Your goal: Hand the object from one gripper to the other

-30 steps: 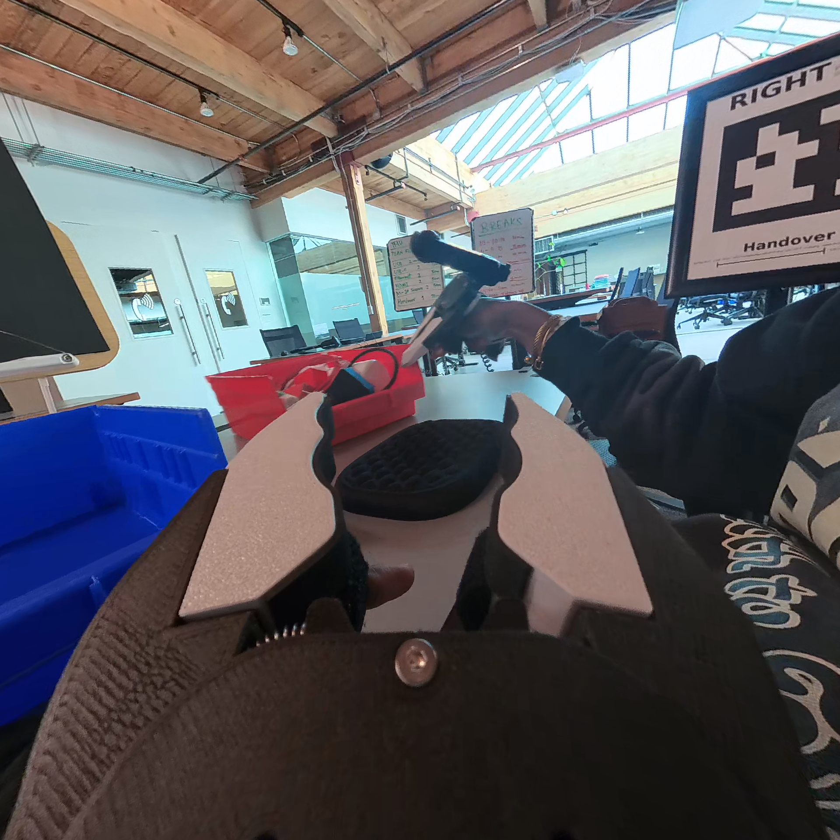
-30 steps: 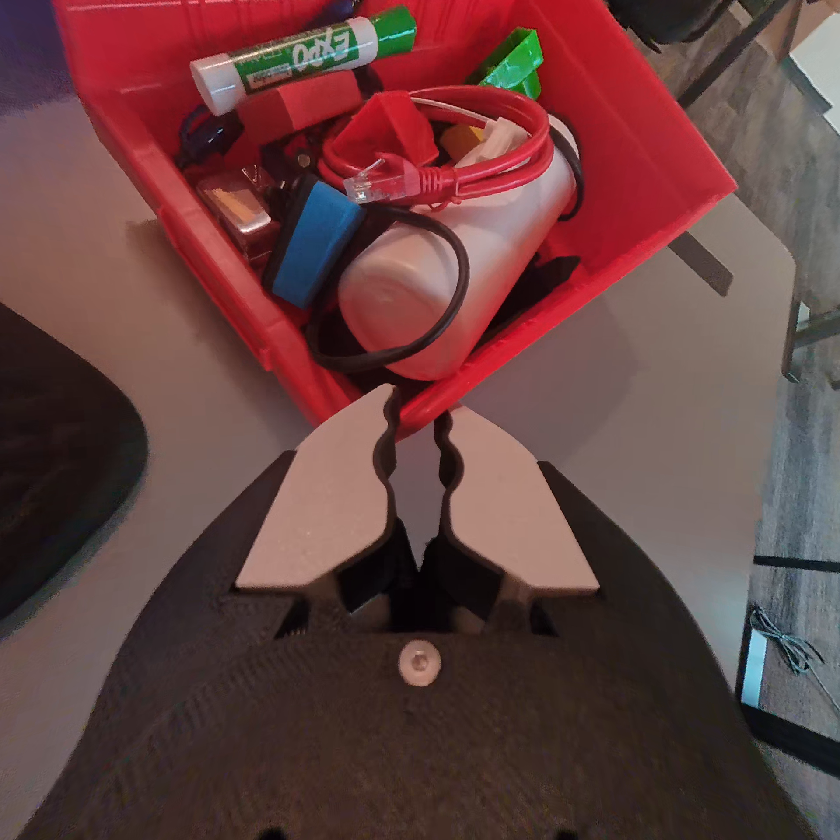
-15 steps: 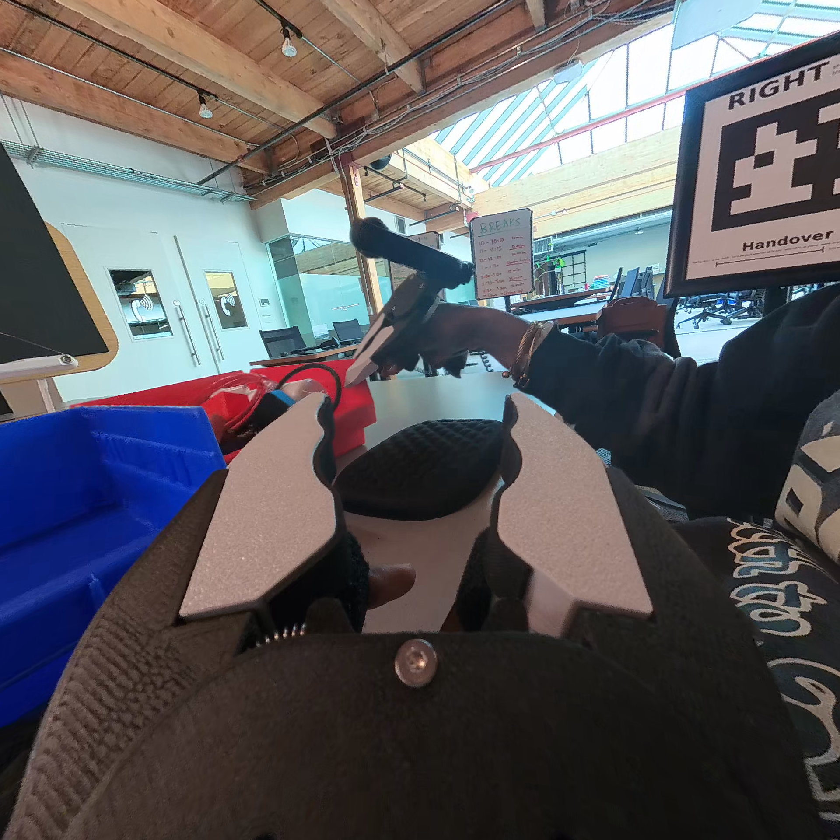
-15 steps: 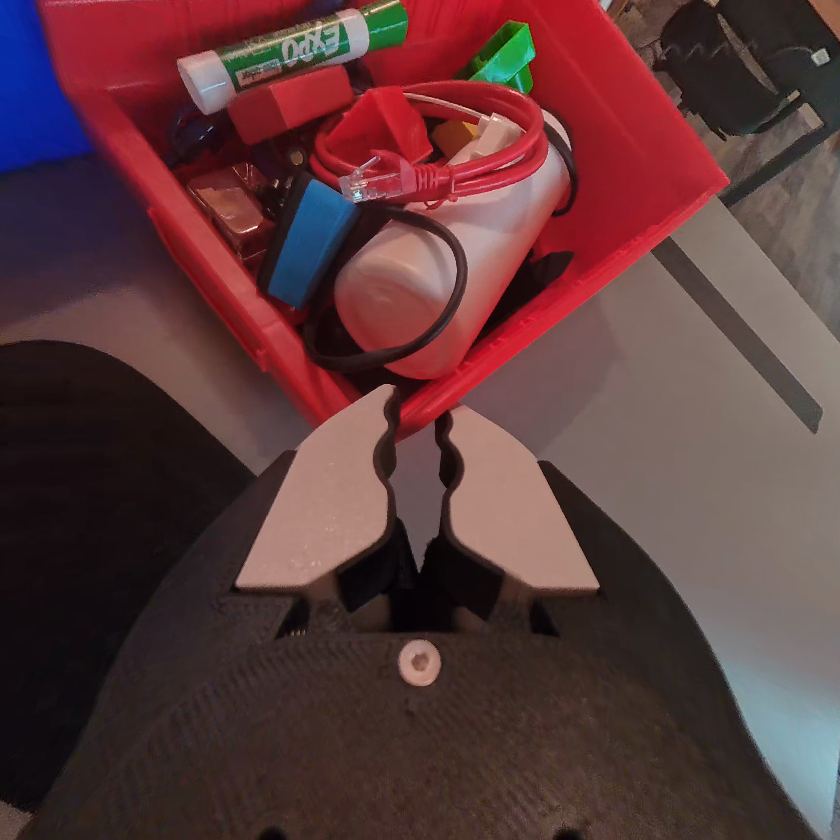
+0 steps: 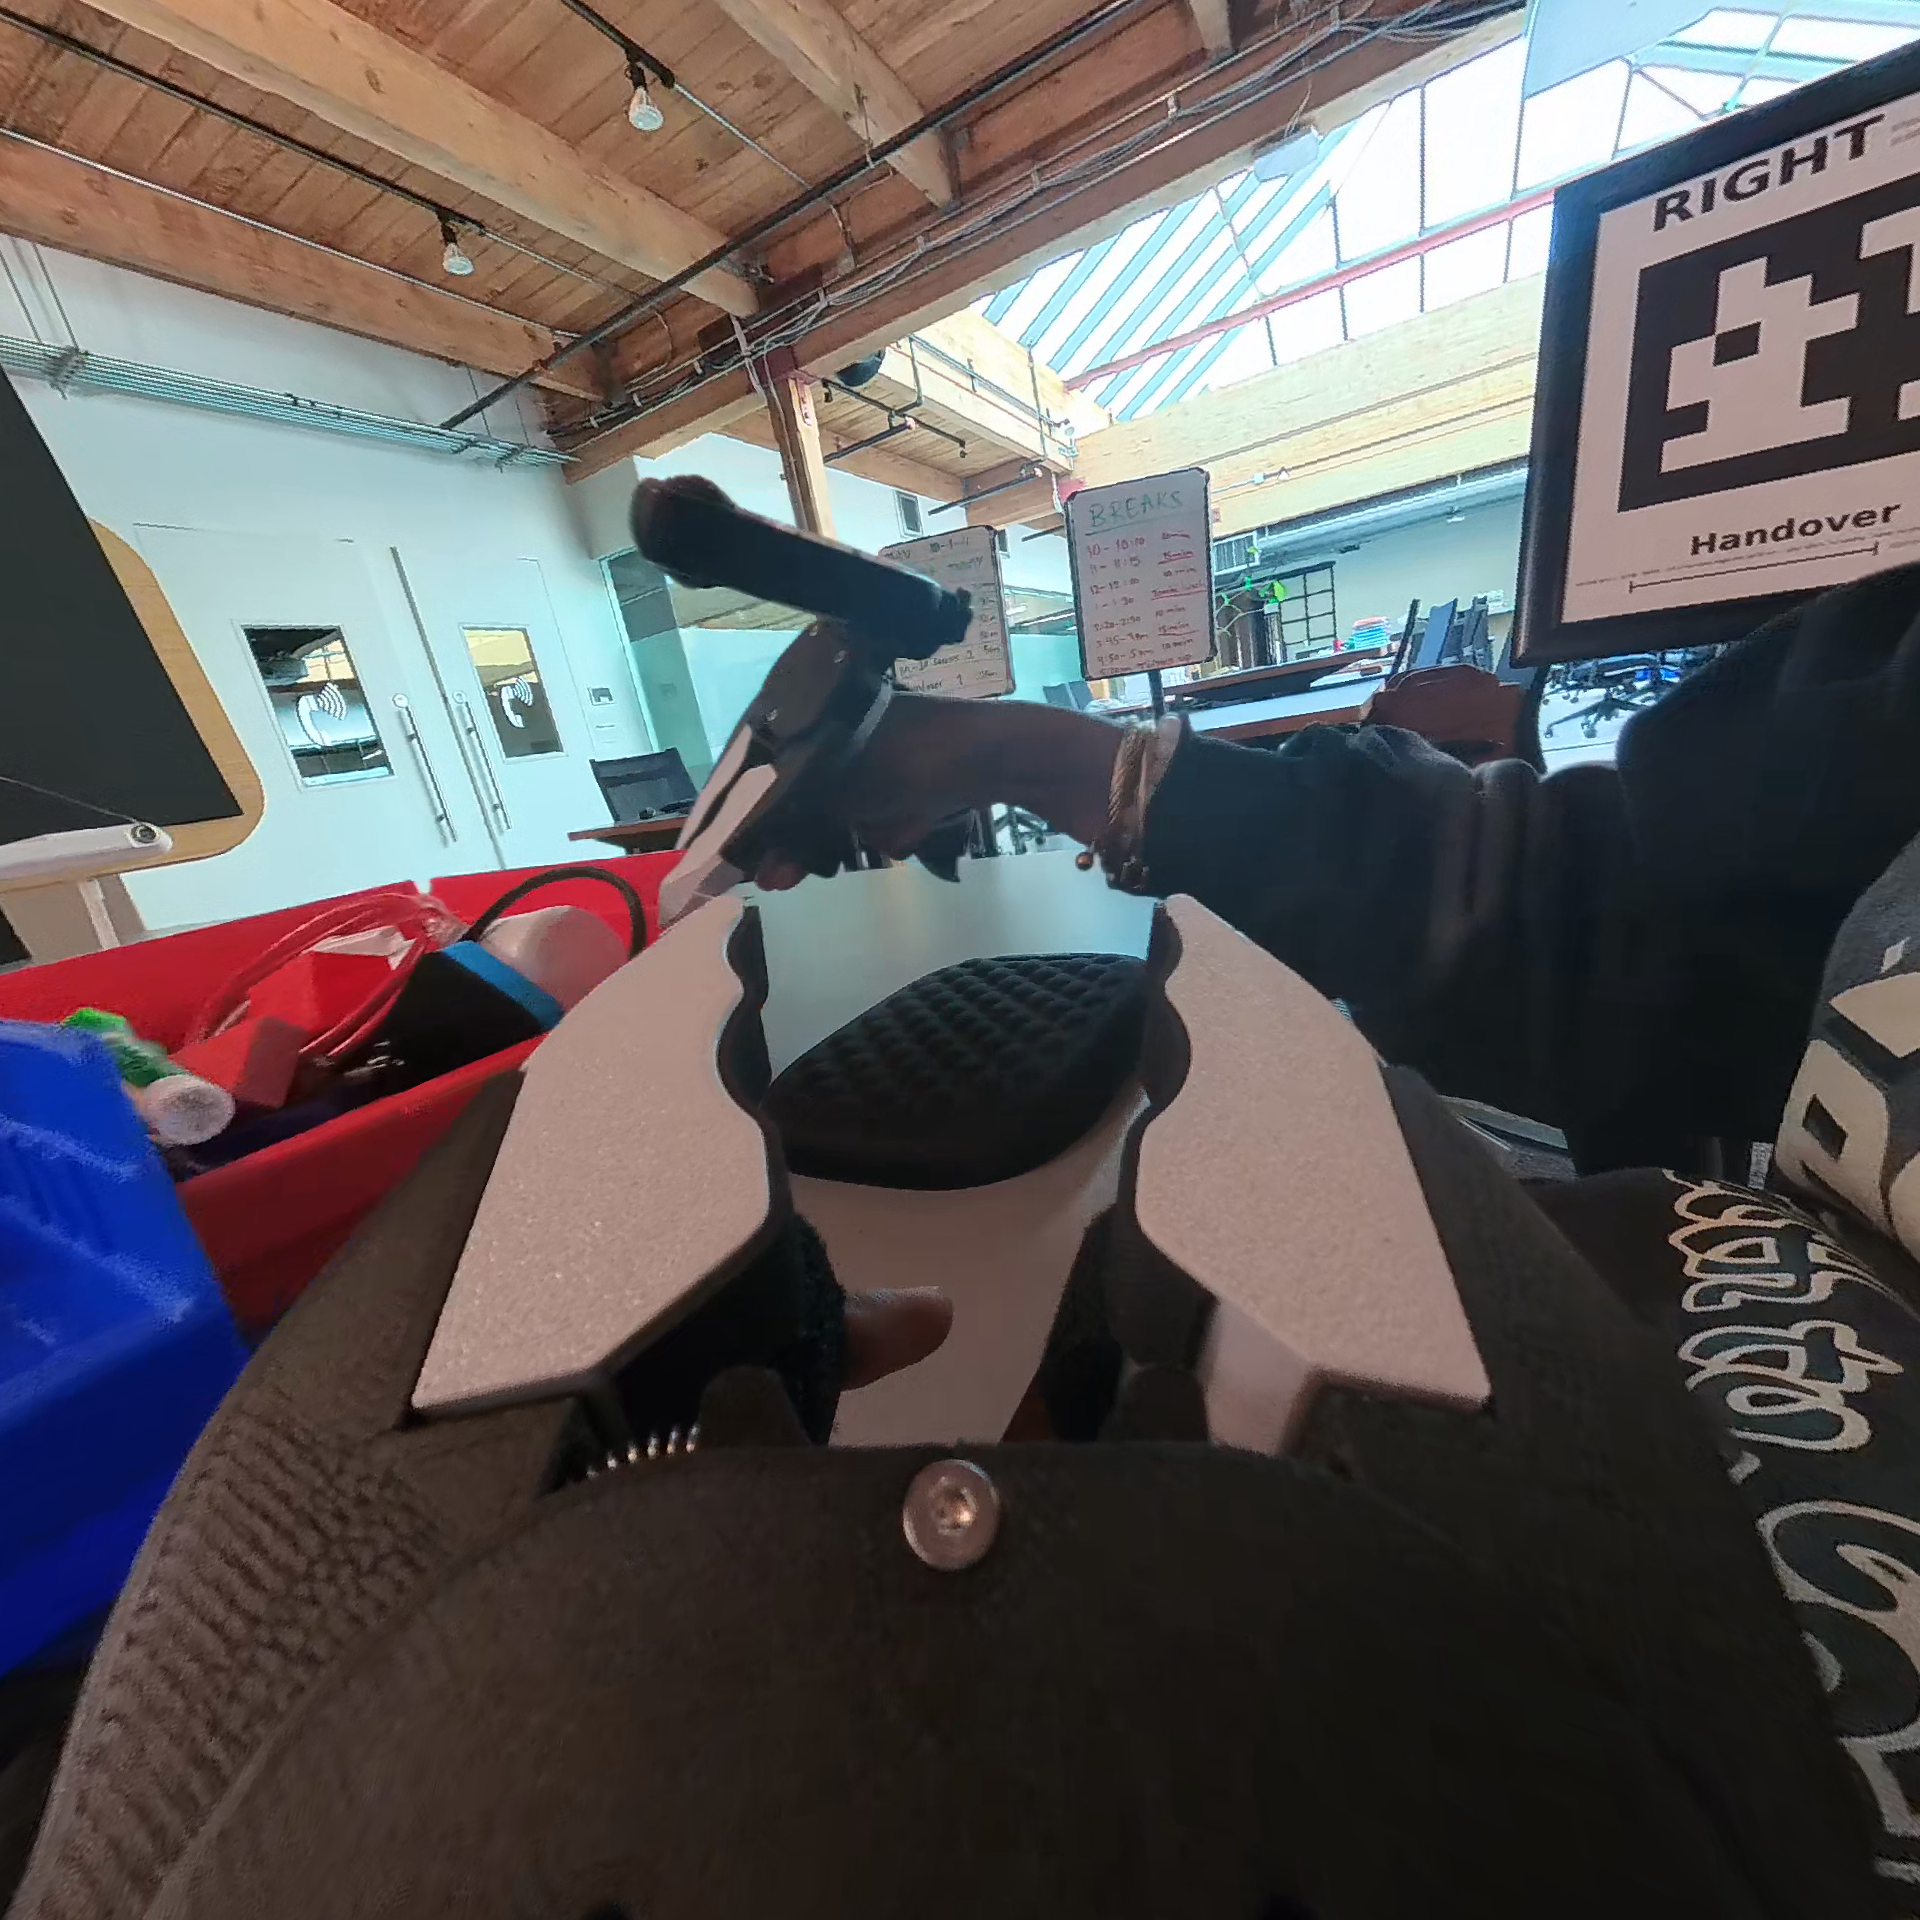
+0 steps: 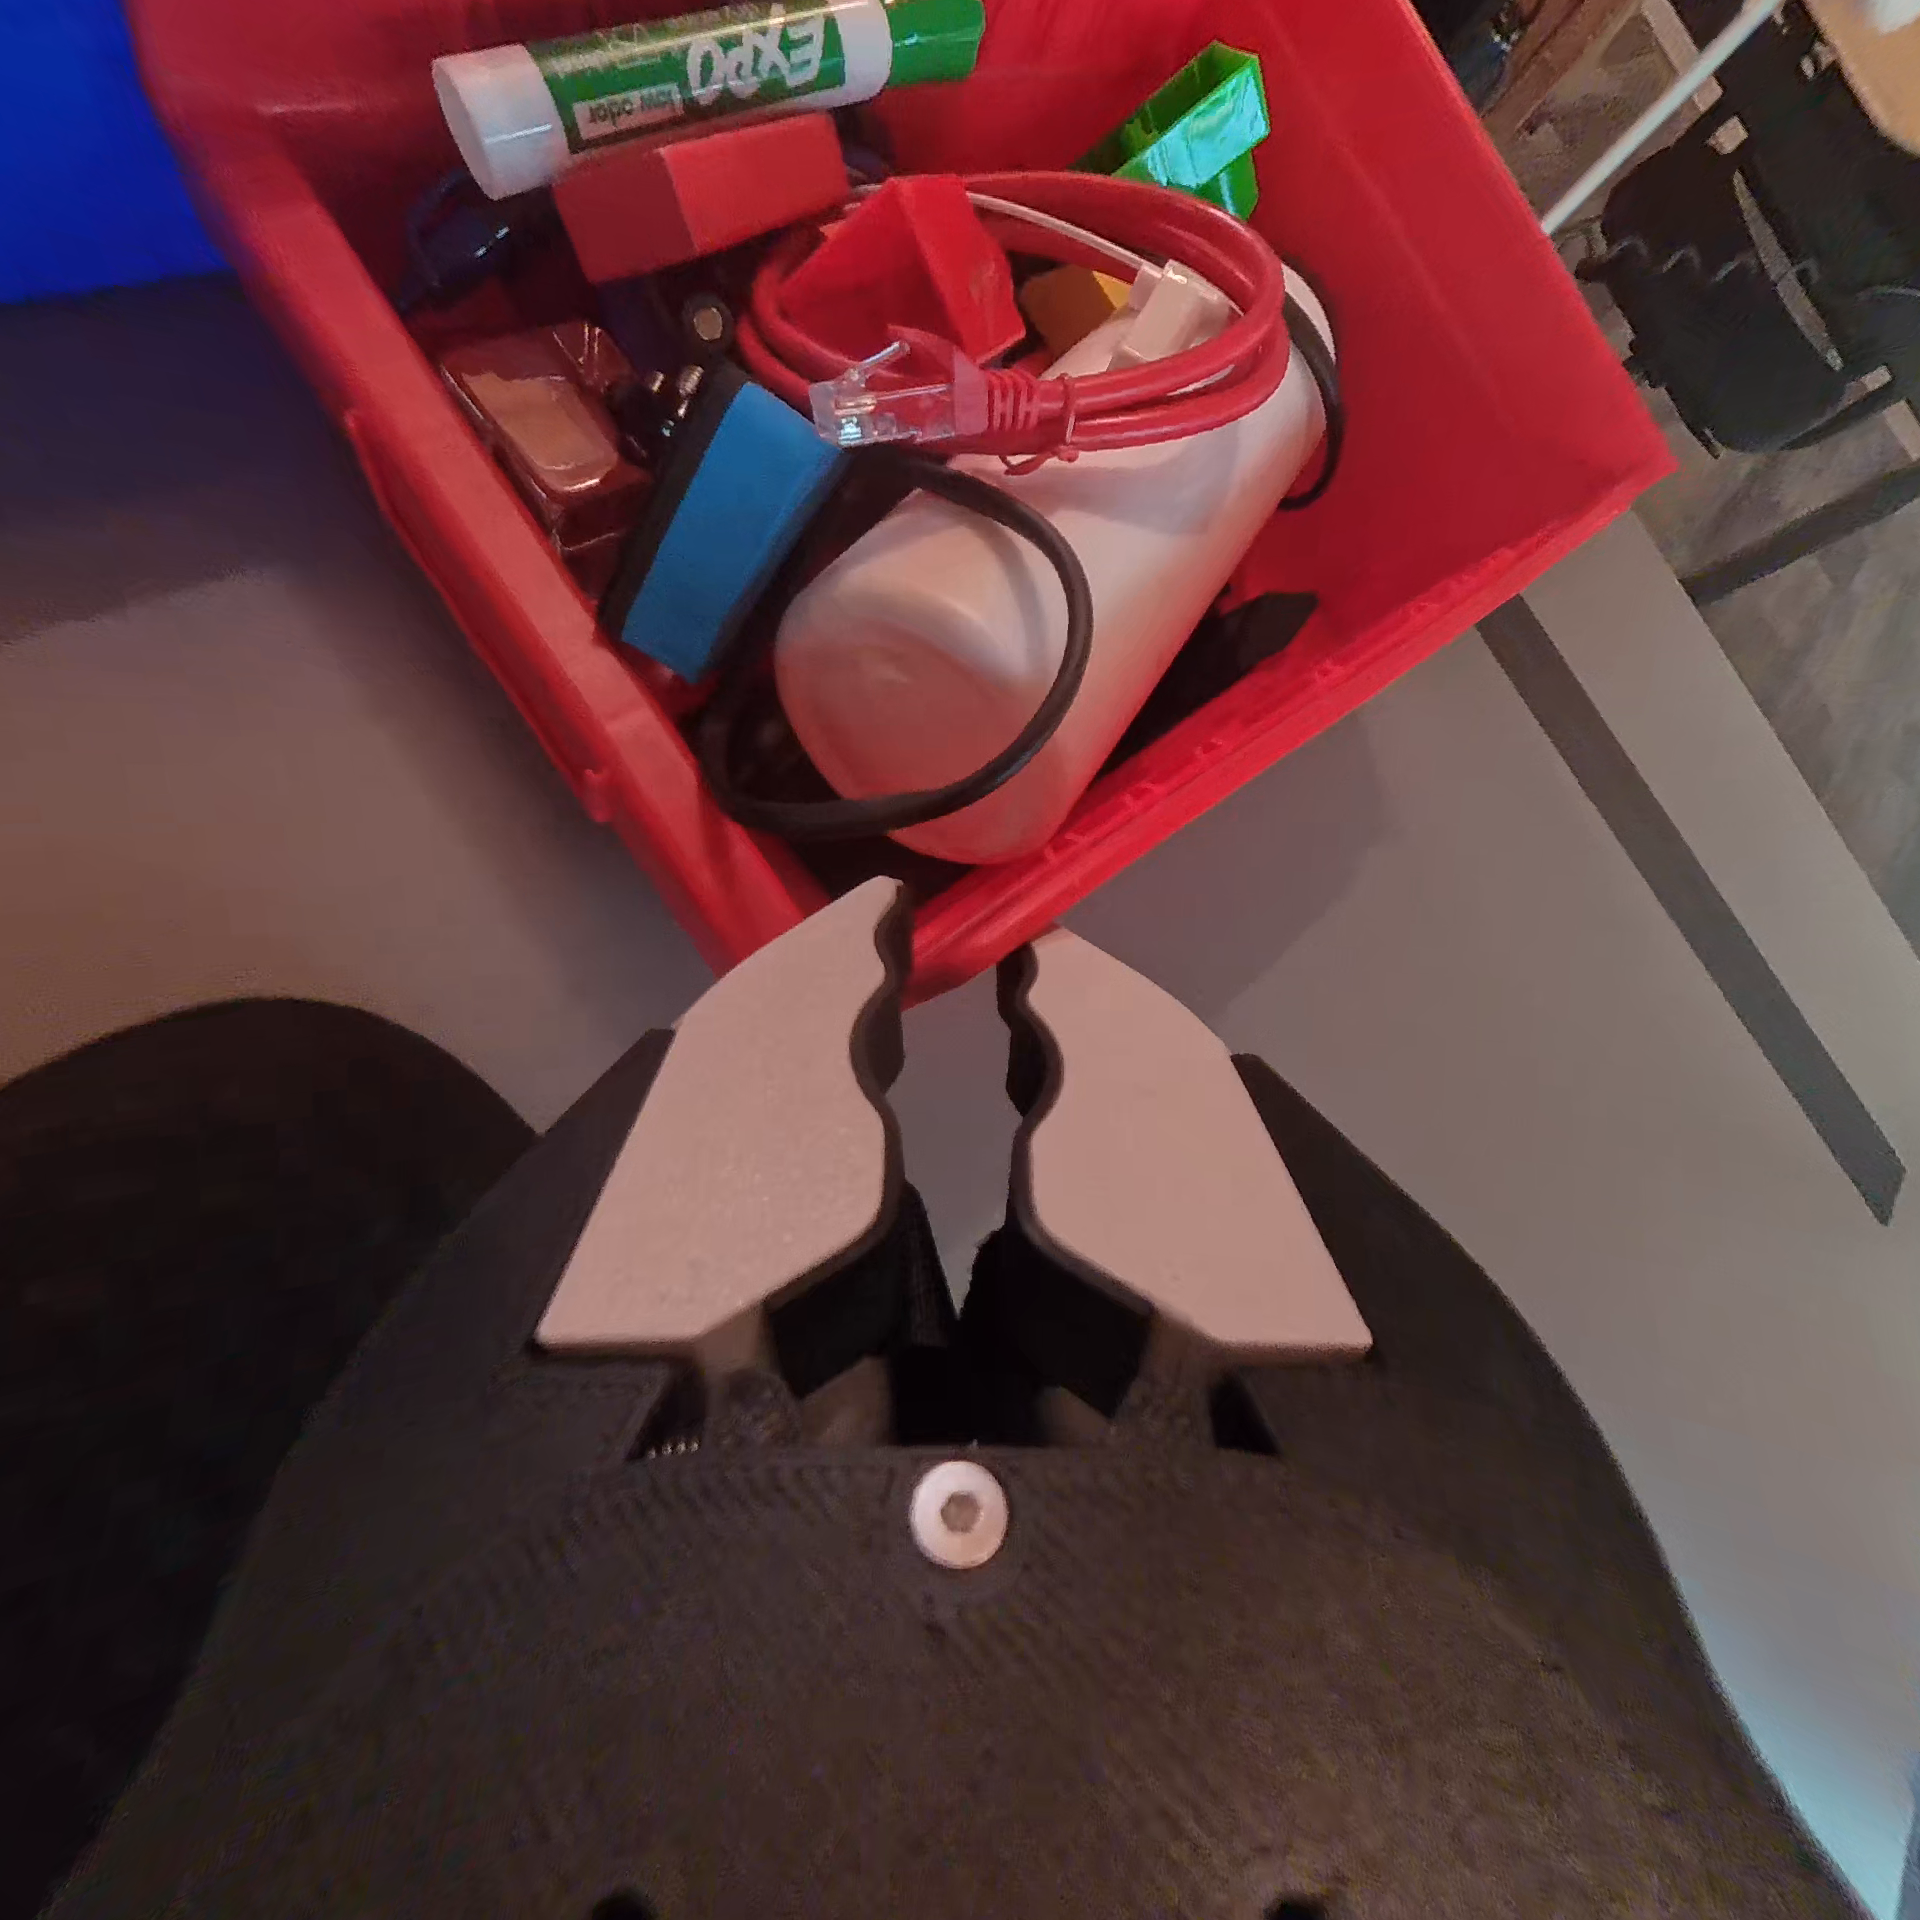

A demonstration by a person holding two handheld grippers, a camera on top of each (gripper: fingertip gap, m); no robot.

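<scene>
A red bin (image 6: 1143, 842) holds several loose objects: a white bottle (image 6: 997, 623) ringed by a black cable (image 6: 1070, 644), a blue-topped eraser (image 6: 727, 540), a coiled red network cable (image 6: 1195, 395), a green marker (image 6: 675, 73) and a red block (image 6: 696, 197). My right gripper (image 6: 956, 925) hovers over the bin's near corner, jaws almost together and empty. It also shows in the left wrist view (image 5: 691, 888), pointing down at the bin (image 5: 312, 1195). My left gripper (image 5: 954, 914) is open and empty, low over the table.
A black textured pad (image 5: 956, 1060) lies on the grey table ahead of the left gripper, and shows in the right wrist view (image 6: 208, 1195). A blue bin (image 5: 83, 1299) stands left of the red one. A black-sleeved arm (image 5: 1455, 883) and a marker sign (image 5: 1745, 343) are on the right. One gripper's finger ends stand about 25 centimeters off the other's.
The right gripper has moved left and closer over the red bin, jaws unchanged. The left gripper has swung left, so the red bin now fills more of its view.
</scene>
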